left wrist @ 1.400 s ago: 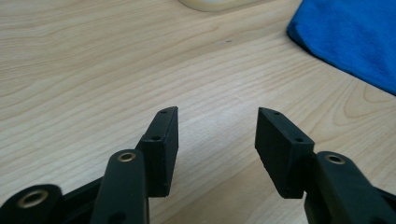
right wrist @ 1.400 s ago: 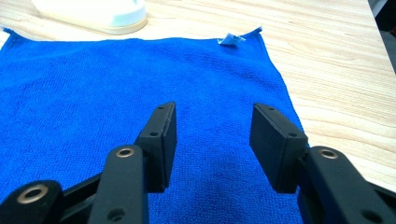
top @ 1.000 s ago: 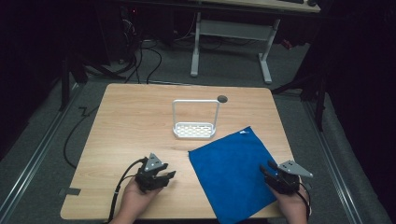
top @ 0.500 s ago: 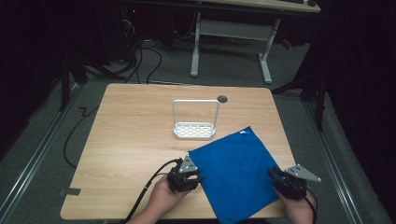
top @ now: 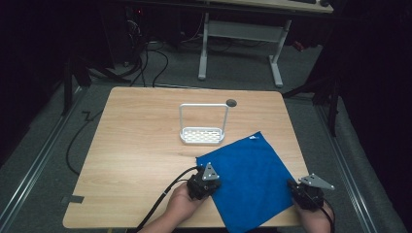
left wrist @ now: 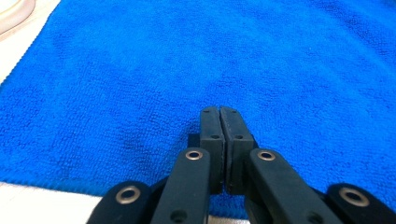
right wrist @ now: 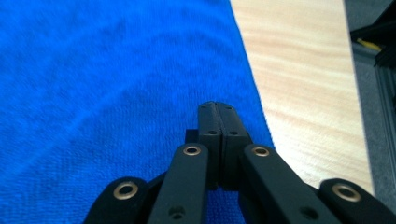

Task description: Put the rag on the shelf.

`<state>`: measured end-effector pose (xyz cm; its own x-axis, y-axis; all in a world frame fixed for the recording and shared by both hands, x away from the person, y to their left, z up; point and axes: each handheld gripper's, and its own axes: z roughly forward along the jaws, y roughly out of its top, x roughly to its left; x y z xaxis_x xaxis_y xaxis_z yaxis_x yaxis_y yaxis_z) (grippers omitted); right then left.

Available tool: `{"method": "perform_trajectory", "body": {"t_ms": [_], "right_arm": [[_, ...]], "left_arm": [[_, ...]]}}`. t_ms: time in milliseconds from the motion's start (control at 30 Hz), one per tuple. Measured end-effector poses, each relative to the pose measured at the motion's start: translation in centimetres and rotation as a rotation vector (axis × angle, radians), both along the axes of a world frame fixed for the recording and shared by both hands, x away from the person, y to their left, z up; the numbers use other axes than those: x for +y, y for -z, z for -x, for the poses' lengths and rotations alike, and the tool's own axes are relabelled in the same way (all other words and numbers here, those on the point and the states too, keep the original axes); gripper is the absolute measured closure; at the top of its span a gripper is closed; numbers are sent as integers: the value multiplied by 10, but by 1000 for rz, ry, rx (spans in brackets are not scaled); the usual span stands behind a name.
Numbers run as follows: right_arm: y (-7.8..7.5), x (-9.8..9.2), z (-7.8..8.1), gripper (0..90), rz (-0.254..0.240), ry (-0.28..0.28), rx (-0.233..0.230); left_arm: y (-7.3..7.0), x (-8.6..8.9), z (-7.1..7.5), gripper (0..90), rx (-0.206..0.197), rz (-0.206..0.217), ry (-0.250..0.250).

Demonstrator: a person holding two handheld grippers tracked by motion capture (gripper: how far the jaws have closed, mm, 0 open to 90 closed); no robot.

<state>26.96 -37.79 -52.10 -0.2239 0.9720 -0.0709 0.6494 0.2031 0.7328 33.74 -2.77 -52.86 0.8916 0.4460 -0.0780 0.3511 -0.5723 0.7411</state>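
- Wooden table (top: pixel 136 160): far and left areas lay bare, ample room.
- Blue cloth (top: pixel 248 179): lay flat at near right, angled, near corner overhanging the table's front edge.
- White rack (top: pixel 203 126): stood upright just beyond the cloth.
- Left gripper (left wrist: pixel 219 114): jaws pressed together over cloth's left edge; moved rightward since a second ago.
- Right gripper (right wrist: pixel 217 109): jaws pressed together above cloth's right edge.

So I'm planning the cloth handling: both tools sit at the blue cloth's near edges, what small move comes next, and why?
Probably open both tools. The left tool and right tool are shut with nothing between their jaws, each over the flat blue cloth, so neither can pinch it yet.
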Motion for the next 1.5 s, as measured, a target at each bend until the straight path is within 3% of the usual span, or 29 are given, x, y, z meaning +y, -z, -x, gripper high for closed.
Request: {"method": "perform_trajectory", "body": {"t_ms": [67,367,633,833,900,967,1033,1233,1400,1500], "right_arm": [[4,0,-2,900,13,-8,22],[3,12,0,900,-6,-58,33],[3,34,6,900,-8,-136,44],[1,49,15,900,-37,-193,56],[-5,53,15,900,-34,-212,13],[-7,54,14,900,-39,-211,-2],[-10,54,7,900,-55,-214,-33],[-10,59,-12,900,-62,-243,-51],[-9,81,-39,900,-71,-301,-61],[-5,96,-53,900,-45,-336,-48]], "left_arm": [[0,0,1,889,-6,-4,2],[0,11,-1,889,-14,-9,-14],[-1,37,-8,889,-1,-20,-91],[-2,64,-16,888,28,-19,-165],[-2,71,-18,888,33,-19,-189],[-2,78,-19,888,38,-17,-211],[-2,89,-20,885,43,-15,-245],[-2,115,-21,880,49,-12,-324],[-2,132,-21,864,55,-7,-385],[-3,133,-18,830,49,-7,-392]]}}
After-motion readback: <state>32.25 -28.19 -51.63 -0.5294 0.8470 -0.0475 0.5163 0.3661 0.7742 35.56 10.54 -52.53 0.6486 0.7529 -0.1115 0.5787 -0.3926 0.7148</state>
